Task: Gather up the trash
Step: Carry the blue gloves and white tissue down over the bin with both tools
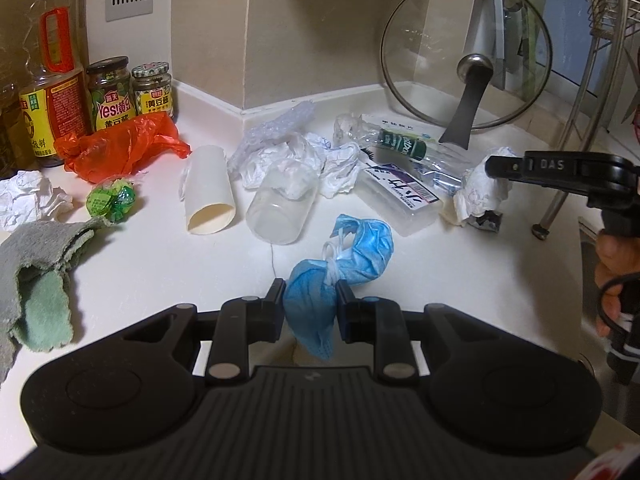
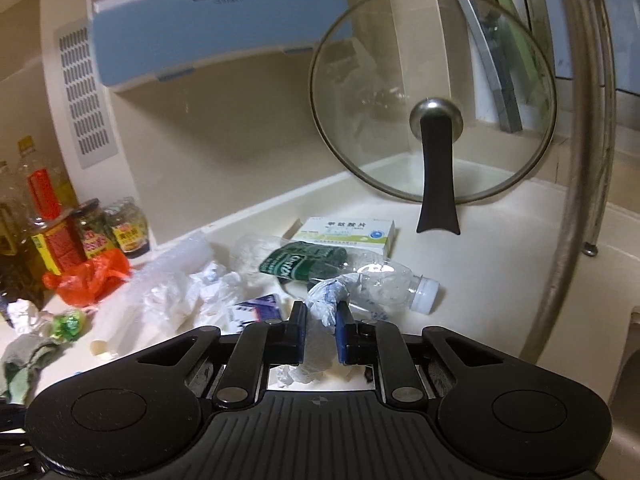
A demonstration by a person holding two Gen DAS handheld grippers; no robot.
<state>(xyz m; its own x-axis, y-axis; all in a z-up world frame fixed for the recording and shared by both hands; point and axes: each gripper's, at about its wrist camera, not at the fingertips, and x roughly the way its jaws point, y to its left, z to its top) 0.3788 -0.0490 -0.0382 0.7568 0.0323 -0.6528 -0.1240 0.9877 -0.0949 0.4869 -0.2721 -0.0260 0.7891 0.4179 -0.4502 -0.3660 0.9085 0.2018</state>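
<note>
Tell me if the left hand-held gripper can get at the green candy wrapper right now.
Probably not yet: the left hand-held gripper is shut on the blue face mask. The path to the green candy wrapper looks open otherwise.

Two cups lay on their sides, a paper one (image 1: 210, 194) and a clear one (image 1: 280, 210). Two sauce jars (image 1: 109, 94) stood together beside one tall oil bottle (image 1: 50, 76). One blue face mask (image 1: 340, 264), one red bag (image 1: 120, 146), one crushed water bottle (image 2: 340, 270), one glass lid (image 1: 466, 56).
</note>
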